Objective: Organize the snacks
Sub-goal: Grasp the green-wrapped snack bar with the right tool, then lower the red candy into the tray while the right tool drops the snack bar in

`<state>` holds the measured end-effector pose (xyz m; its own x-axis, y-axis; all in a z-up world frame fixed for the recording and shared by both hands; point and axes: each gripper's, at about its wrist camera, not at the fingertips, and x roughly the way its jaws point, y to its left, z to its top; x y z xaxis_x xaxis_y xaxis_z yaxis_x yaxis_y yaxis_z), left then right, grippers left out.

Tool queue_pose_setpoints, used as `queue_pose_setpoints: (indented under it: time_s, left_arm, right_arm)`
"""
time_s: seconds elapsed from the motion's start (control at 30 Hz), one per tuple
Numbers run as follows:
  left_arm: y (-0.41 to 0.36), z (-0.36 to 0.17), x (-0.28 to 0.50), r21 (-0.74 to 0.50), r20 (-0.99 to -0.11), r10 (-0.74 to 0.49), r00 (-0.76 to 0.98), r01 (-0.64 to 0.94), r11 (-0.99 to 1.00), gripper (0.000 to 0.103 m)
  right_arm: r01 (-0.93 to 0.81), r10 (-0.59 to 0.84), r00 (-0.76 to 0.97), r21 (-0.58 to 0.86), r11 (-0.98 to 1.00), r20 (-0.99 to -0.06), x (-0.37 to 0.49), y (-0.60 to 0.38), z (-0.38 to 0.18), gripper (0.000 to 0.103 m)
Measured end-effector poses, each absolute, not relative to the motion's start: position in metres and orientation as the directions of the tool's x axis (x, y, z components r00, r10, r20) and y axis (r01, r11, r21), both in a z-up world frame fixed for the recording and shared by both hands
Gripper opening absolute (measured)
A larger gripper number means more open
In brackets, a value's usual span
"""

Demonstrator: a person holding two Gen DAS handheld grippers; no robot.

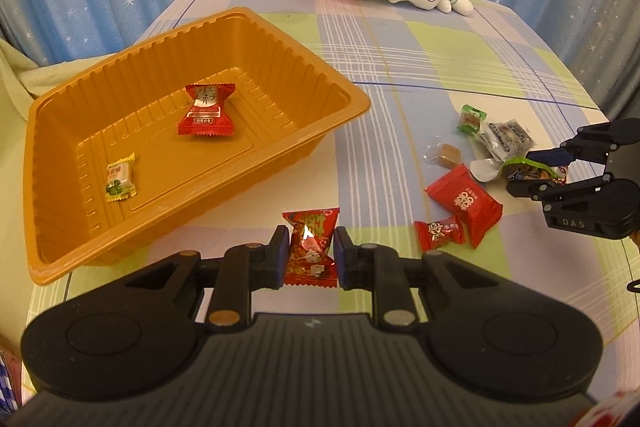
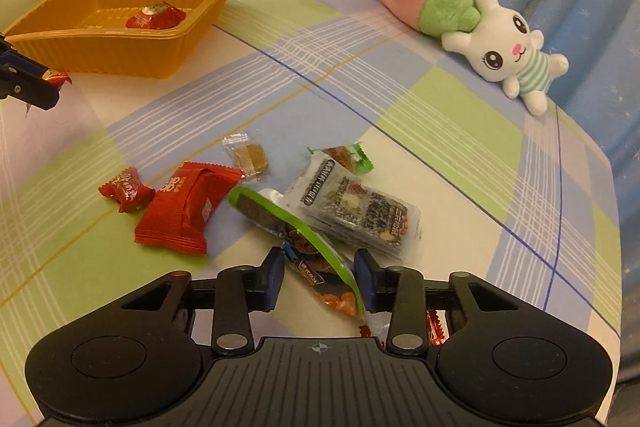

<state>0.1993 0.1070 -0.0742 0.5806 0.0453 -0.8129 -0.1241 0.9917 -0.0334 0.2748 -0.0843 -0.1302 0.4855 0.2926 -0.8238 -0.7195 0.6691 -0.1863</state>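
Left gripper (image 1: 309, 254) pinches a red candy (image 1: 310, 247) near the orange tray (image 1: 192, 163); my right gripper (image 2: 318, 277) straddles a green-edged packet (image 2: 316, 259), not yet clamped, I reckon.

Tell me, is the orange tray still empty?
No, the orange tray already holds two snacks: a red wrapped candy and a small yellow wrapped candy.

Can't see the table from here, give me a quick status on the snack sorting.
Left gripper shut on red candy. Right gripper astride green-edged packet, grip unclear. Orange tray holds two candies. Nothing blocking.
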Motion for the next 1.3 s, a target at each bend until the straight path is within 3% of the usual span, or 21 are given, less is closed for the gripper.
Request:
queue_pose_setpoints:
  time_s: [0.13, 0.3, 0.8, 1.3]
  left_arm:
    - [0.105, -0.073, 0.196, -0.039, -0.810, 0.041, 0.585, -0.125, 0.991, 0.021]
    - [0.103, -0.071, 0.192, -0.047, -0.804, 0.034, 0.593, -0.121, 0.992, 0.021]
    - [0.109, -0.049, 0.178, -0.066, -0.764, 0.020, 0.645, -0.109, 0.992, 0.021]
    - [0.156, -0.029, 0.173, -0.093, -0.736, 0.065, 0.673, -0.196, 0.976, 0.021]
  right_arm:
    - [-0.728, 0.311, 0.466, -0.159, 0.667, -0.828, 0.270, -0.081, -0.126, 0.023]
    - [-0.697, 0.336, 0.461, -0.101, 0.709, -0.821, 0.264, -0.082, -0.117, 0.022]
    - [-0.517, 0.521, 0.419, 0.276, 0.810, -0.744, 0.263, -0.107, -0.069, 0.022]
    - [-0.529, 0.668, 0.340, 0.453, 0.717, -0.662, 0.269, -0.047, -0.043, 0.022]
